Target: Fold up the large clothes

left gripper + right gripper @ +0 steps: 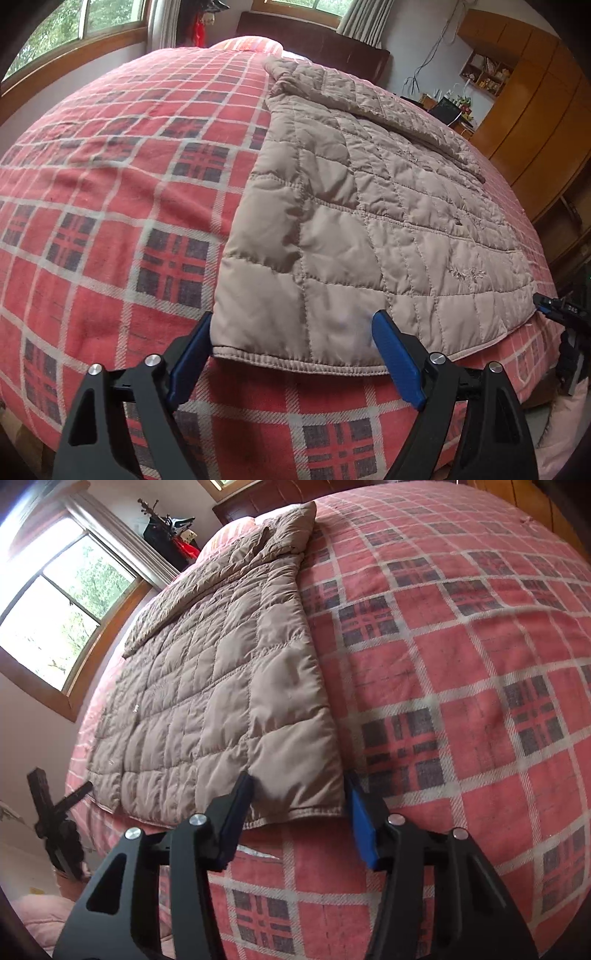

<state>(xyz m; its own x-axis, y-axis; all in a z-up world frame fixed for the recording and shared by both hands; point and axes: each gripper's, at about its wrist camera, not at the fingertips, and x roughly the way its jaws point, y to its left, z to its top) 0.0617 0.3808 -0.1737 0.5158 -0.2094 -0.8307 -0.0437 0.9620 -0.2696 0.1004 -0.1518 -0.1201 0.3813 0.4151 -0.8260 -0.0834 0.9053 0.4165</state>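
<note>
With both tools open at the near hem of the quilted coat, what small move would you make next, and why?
Probably close both tools on the hem. The left tool and right tool each straddle a near corner of the quilted coat, jaws open, gripping nothing yet.

Coat (369, 206): beige-taupe, quilted in square stitching, small tone-on-tone embroidered sprigs at 3 o'clock in left view. Blanket (110, 221): red-pink plaid, white grid lines, dark grey checked blocks. Left gripper (291, 354) and right gripper (299, 812): black arms, blue pads. Window frame (74, 55) at 10 o'clock: brown wood. Wardrobe (535, 110) at 2 o'clock: orange-brown wood.
</note>
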